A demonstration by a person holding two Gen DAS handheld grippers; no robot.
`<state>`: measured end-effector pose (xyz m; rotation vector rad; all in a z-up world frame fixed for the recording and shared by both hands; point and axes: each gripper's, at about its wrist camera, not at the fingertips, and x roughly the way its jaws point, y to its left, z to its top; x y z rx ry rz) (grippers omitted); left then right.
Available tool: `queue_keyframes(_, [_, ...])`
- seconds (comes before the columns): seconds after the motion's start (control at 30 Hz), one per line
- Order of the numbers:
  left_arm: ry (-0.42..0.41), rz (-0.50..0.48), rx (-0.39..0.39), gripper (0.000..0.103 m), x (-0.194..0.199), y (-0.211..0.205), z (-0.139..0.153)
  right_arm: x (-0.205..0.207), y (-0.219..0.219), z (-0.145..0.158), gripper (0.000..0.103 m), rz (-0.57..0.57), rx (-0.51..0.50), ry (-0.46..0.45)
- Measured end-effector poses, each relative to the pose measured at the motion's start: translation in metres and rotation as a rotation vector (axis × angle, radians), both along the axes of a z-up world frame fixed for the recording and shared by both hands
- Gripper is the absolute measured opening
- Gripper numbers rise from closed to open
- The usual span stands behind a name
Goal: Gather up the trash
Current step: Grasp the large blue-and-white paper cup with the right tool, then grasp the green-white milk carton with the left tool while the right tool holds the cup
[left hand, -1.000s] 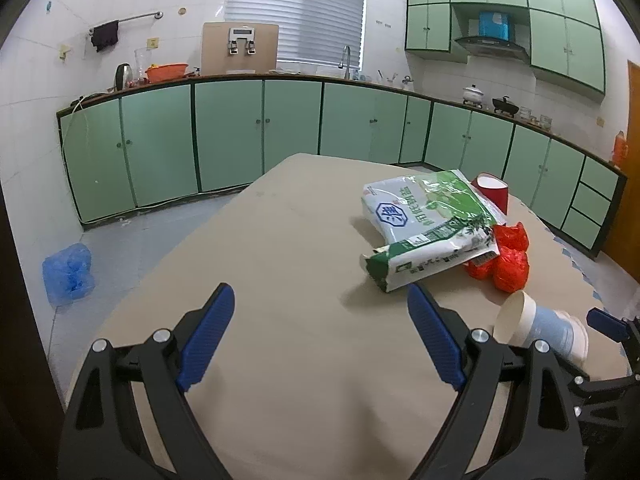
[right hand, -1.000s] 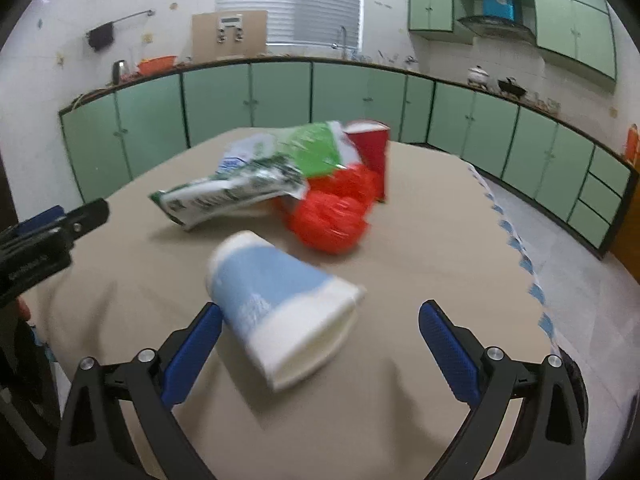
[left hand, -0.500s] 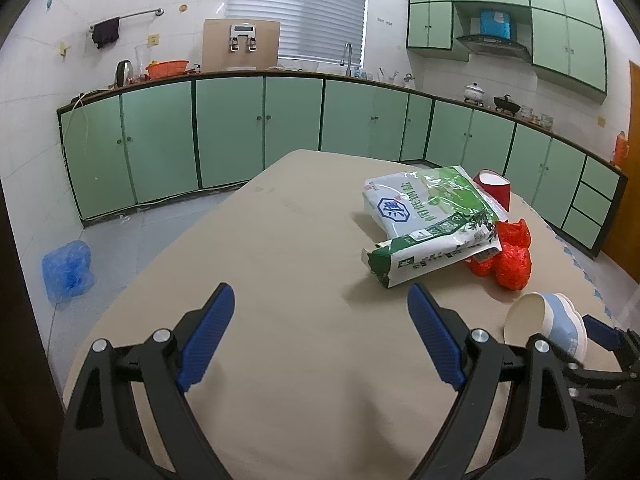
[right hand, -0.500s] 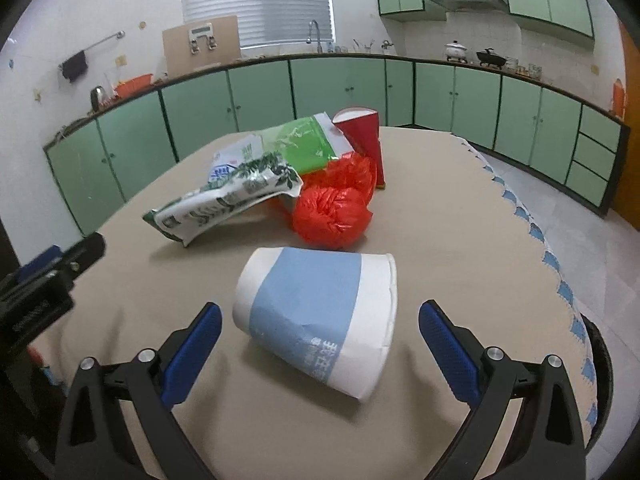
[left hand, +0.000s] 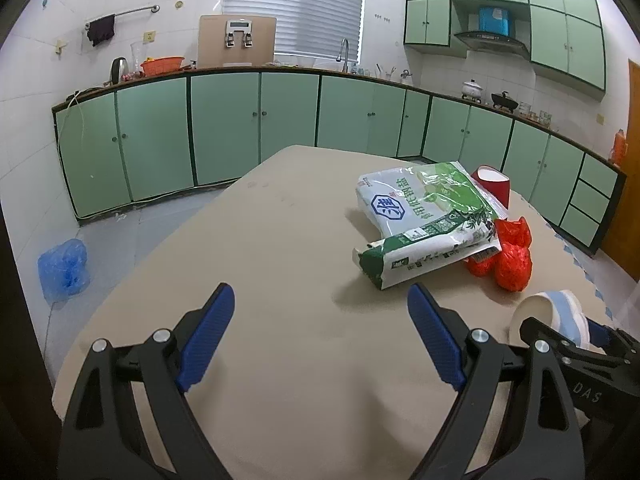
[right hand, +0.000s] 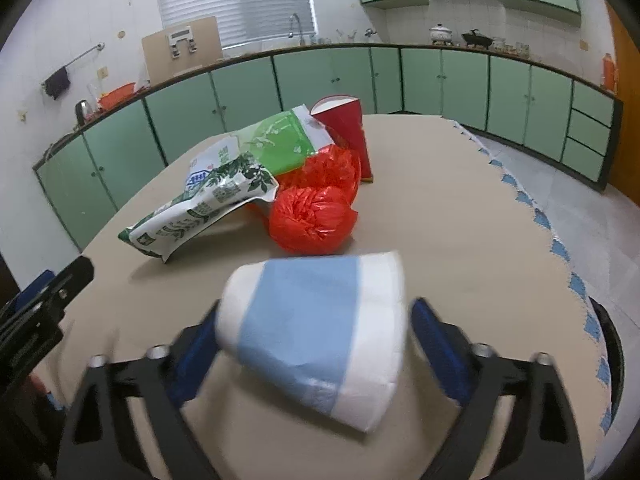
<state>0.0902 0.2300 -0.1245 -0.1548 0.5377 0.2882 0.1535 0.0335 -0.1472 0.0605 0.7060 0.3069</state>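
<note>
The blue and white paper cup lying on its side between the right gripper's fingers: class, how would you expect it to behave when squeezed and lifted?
The paper cup looks thin-walled and empty, so it is probably light and may crush under a firm squeeze. Lying on its side on the table, it could roll in a curve if nudged. The right gripper, jaws just closing around it, likely needs gentle pressure.

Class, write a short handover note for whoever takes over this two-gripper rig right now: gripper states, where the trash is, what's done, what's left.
Left gripper: open, empty over bare table.
Right gripper: jaws just closing around the blue-and-white paper cup lying on its side; firm grip unconfirmed.
Still on the table: salt bag, red plastic bags, upright red cup.
Done: nothing collected yet.
Left: secure the cup, then gather the rest.
</note>
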Motion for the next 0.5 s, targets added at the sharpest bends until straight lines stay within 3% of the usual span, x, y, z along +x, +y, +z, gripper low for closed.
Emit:
queue_keyframes(0.03, [0.002, -0.002, -0.002, 0.086, 0.001, -0.001, 0.000, 0.002, -0.001, 0.000, 0.075, 0.008, -0.004, 0.004])
queue_keyframes(0.5, [0.061, -0.064, -0.045, 0.086, 0.055, 0.005, -0.010, 0.012, -0.027, 0.009, 0.074, 0.016, -0.046, -0.055])
